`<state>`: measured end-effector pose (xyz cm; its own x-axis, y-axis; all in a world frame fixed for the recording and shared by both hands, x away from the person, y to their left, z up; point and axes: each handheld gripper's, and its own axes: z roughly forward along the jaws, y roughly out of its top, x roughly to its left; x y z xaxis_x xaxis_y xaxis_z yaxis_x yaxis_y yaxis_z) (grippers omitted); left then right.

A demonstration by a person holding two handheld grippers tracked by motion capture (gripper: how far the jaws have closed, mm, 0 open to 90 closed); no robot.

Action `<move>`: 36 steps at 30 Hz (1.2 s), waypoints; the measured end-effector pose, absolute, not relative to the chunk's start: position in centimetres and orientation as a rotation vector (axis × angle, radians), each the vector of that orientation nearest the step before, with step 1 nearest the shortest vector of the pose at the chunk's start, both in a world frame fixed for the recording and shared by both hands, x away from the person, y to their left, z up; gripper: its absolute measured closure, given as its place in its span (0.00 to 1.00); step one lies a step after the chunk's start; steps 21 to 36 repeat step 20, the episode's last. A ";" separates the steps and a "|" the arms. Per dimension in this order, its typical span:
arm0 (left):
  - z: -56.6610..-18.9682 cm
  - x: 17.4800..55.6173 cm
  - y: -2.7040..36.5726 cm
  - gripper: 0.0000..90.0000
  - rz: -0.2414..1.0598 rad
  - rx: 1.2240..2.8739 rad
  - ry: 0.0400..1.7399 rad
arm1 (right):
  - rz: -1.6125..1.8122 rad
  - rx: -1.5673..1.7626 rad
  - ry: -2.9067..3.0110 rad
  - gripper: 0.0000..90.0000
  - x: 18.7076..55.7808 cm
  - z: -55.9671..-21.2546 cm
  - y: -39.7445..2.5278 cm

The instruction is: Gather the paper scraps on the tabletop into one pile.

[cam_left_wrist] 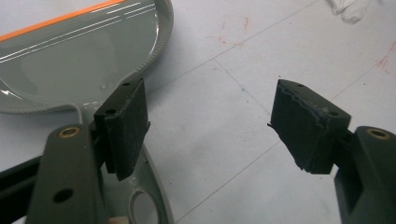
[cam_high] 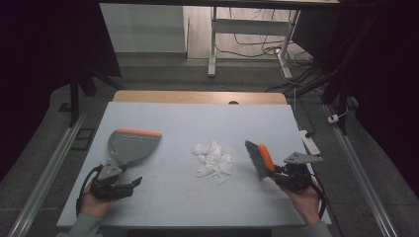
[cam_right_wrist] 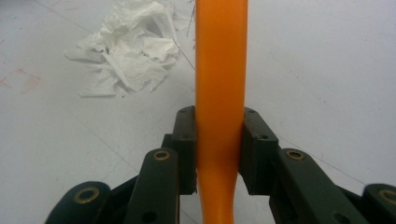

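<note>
**High view: brush secured, dustpan not yet gripped**

High view places your right gripper (cam_high: 274,172) at the near right of the table (cam_high: 163,197), its jaws pressed onto the orange handle of the brush (cam_high: 259,159), bristles pointing away from you. The pile of torn paper (cam_high: 213,159) lies ahead and to the left of that claw, apart from the bristles. Your left gripper (cam_high: 132,183) rests at the near left with its jaws spread and nothing between them; the dustpan (cam_high: 131,144) lies just ahead of it, orange lip facing away from you.

Judged step: the brush is in hand, and taking hold of the pan is still pending. Your next move calls for bringing the left claw around the pan's handle and closing squarely, then setting the lip toward the paper before you sweep.

Left gripper view shows what the overhead does not: the dustpan's handle with its hanging hole (cam_left_wrist: 142,205) runs beneath the left-side jaw, outside the gap between the jaws. Right gripper view confirms both pads (cam_right_wrist: 186,140) bear flat on the orange handle, and shows the paper shreds (cam_right_wrist: 128,51) up and left of the jaws.
</note>
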<state>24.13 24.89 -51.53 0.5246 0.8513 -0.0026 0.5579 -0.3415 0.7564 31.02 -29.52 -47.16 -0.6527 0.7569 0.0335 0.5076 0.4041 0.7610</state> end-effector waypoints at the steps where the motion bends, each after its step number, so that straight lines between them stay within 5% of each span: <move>1: -51.5 24.1 24.9 0.32 0.519 2.043 1.142 | 1.109 1.094 2.346 0.78 31.0 -47.2 -29.5; 36: -51.4 24.1 24.7 0.32 0.522 2.042 1.134 | 1.113 1.048 2.334 0.78 30.6 -47.0 -29.2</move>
